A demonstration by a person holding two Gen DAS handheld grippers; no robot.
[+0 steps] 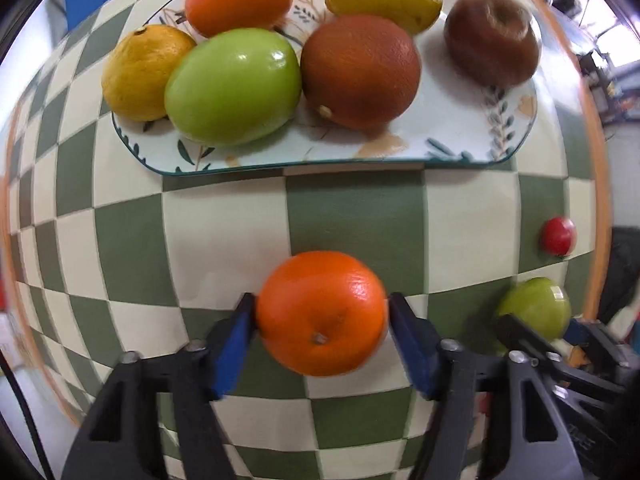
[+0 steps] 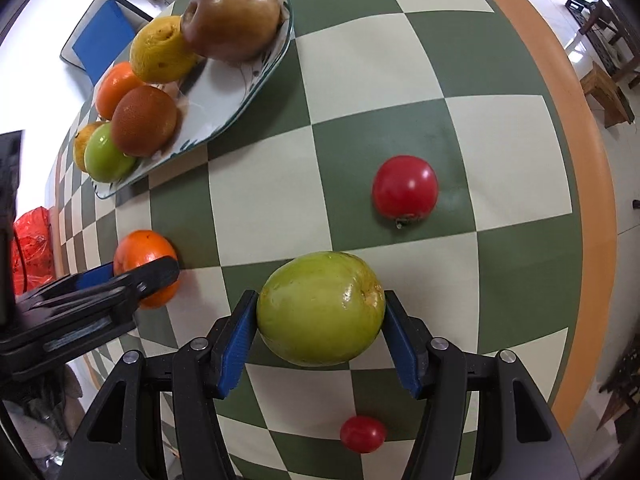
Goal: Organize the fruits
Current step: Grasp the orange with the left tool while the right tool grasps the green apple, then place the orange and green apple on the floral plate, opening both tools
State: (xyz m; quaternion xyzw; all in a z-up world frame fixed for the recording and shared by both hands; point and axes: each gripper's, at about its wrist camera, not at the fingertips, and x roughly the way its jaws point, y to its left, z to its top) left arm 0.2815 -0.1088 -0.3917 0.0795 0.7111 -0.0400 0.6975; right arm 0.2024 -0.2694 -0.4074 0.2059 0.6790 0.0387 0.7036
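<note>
My left gripper (image 1: 320, 309) is shut on a bright orange (image 1: 321, 314), its blue pads pressed to both sides. Beyond it lies a patterned plate (image 1: 440, 120) with several fruits: oranges, yellow citrus, a green apple (image 1: 233, 86) and a brown apple (image 1: 492, 40). My right gripper (image 2: 320, 305) is shut on a green fruit (image 2: 320, 309) over the checkered table. In the right wrist view the left gripper (image 2: 140, 270) and its orange (image 2: 140, 250) sit at the left, below the plate (image 2: 216, 96).
A red tomato (image 2: 405, 188) lies on the checkered cloth ahead of the right gripper, and a small red tomato (image 2: 363, 434) sits beneath its fingers. The table's orange border (image 2: 592, 184) curves along the right. A blue-seated chair (image 2: 102, 32) stands beyond the plate.
</note>
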